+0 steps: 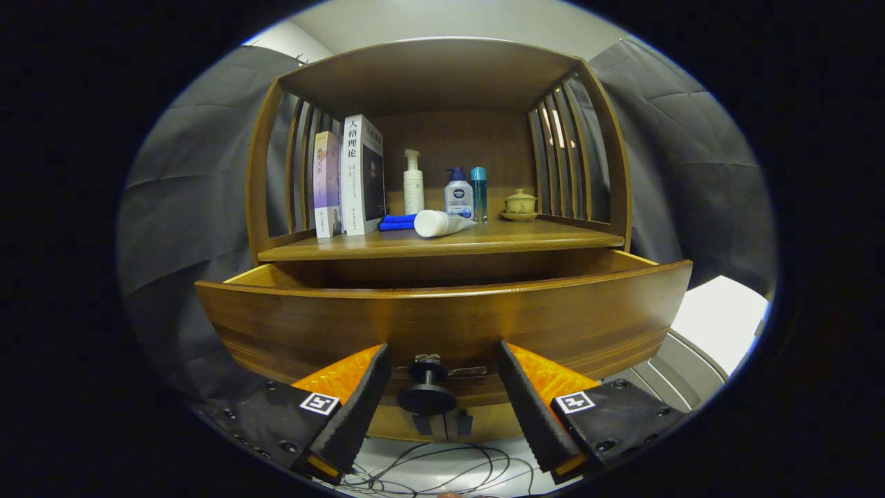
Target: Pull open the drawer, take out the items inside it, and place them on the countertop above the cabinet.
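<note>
The wooden cabinet's drawer (pixel 442 325) stands pulled out toward me, its curved front just beyond my fingers. Its dark round knob (pixel 426 398) sits between my two fingers without either touching it. My gripper (pixel 442 360) is open, one finger on each side of the knob with clear gaps. The drawer's inside is hidden behind its front panel. On the countertop (pixel 442 243) above the drawer lies a white tube (pixel 442 223) on its side, next to a folded blue cloth (pixel 397 222).
Standing on the countertop are two books (pixel 346 181), a white pump bottle (pixel 413 184), a blue-capped bottle (pixel 458 194), a slim teal bottle (pixel 478 194) and a small lidded cup (pixel 520 205). Slatted side panels close the shelf. Cables (pixel 429 470) lie on the floor below.
</note>
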Motion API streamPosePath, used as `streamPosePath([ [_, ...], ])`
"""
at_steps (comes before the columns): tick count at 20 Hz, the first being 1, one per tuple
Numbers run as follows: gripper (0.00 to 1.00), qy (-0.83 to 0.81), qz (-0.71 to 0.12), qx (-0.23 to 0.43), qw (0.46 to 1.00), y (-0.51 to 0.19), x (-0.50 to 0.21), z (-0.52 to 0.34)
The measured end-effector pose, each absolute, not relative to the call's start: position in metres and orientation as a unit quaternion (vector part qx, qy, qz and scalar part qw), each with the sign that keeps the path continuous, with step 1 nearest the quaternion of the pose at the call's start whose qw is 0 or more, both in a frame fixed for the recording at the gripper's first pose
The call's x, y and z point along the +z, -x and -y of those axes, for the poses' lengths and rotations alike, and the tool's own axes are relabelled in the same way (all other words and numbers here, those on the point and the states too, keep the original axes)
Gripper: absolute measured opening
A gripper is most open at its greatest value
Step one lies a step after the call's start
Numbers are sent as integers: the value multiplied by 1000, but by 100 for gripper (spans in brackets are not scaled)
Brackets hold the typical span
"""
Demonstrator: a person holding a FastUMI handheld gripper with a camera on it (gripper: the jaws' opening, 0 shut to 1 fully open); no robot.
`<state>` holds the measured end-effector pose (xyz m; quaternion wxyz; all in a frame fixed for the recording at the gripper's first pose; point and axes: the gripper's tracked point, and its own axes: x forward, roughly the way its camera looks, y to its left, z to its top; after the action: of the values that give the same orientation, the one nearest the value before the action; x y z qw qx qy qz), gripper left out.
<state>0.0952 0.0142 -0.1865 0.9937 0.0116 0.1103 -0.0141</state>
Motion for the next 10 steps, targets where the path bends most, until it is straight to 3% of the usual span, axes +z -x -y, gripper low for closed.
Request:
streamPosePath([
  [10, 98, -12, -110, -16, 994, -147, -185, -13],
])
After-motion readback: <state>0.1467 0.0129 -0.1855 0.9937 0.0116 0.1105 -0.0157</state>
